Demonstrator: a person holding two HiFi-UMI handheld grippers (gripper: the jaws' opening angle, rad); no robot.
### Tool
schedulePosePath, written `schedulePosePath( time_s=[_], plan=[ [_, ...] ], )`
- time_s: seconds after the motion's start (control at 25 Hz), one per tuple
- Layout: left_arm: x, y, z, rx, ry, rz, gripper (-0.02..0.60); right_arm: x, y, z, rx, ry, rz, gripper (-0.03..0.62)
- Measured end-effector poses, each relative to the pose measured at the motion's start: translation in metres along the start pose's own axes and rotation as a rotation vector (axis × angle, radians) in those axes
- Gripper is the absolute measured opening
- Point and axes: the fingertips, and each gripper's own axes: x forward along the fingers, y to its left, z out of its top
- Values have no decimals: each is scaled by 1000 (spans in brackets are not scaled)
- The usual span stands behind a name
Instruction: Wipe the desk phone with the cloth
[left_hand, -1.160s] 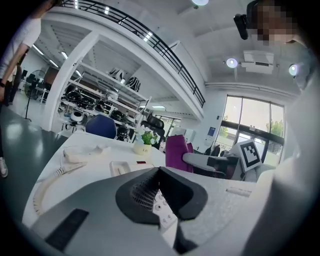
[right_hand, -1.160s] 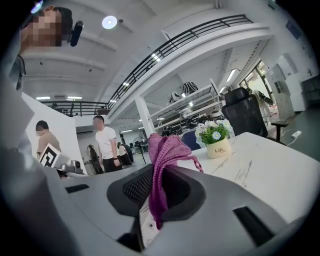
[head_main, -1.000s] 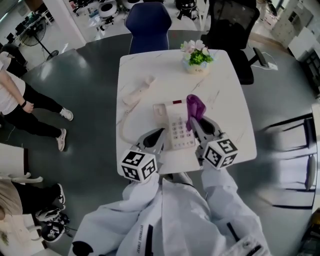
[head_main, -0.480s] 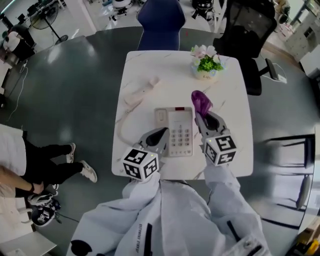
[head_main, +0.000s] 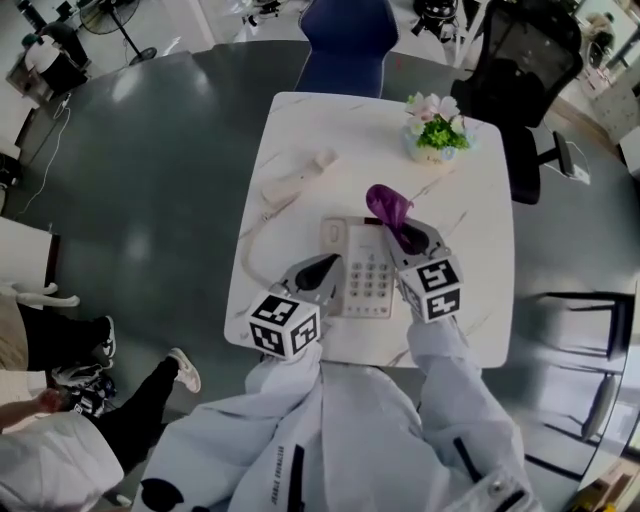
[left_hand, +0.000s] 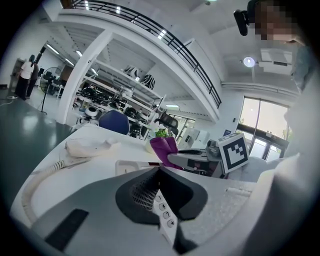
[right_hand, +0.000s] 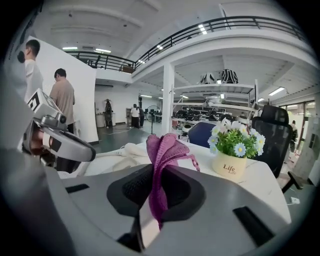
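The white desk phone (head_main: 358, 270) lies on the marble table (head_main: 470, 260), its handset (head_main: 295, 178) off the cradle at the far left on a coiled cord. My right gripper (head_main: 405, 235) is shut on the purple cloth (head_main: 388, 205), which stands up over the phone's far right corner. In the right gripper view the cloth (right_hand: 165, 150) is pinched between the jaws of the right gripper (right_hand: 157, 172). My left gripper (head_main: 318, 272) sits at the phone's left edge, shut and holding nothing. In the left gripper view the left gripper (left_hand: 160, 172) lets keypad keys (left_hand: 164, 212) show through a thin slit.
A pot of flowers (head_main: 437, 135) stands at the table's far right corner. A blue chair (head_main: 345, 40) and a black office chair (head_main: 525, 60) stand beyond the table. A person's legs (head_main: 100, 400) show on the floor at the lower left.
My right gripper has carried the cloth left, from beside the phone to over its far right corner. The left gripper stays at the phone's left side. The head view has shifted.
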Motion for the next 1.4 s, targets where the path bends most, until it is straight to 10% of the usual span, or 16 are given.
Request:
schedulePosePath(
  time_s=[1.4],
  plan=[
    [-18, 12, -7, 29, 51, -92, -2, 3, 41, -35, 87, 165, 61, 37]
  ],
)
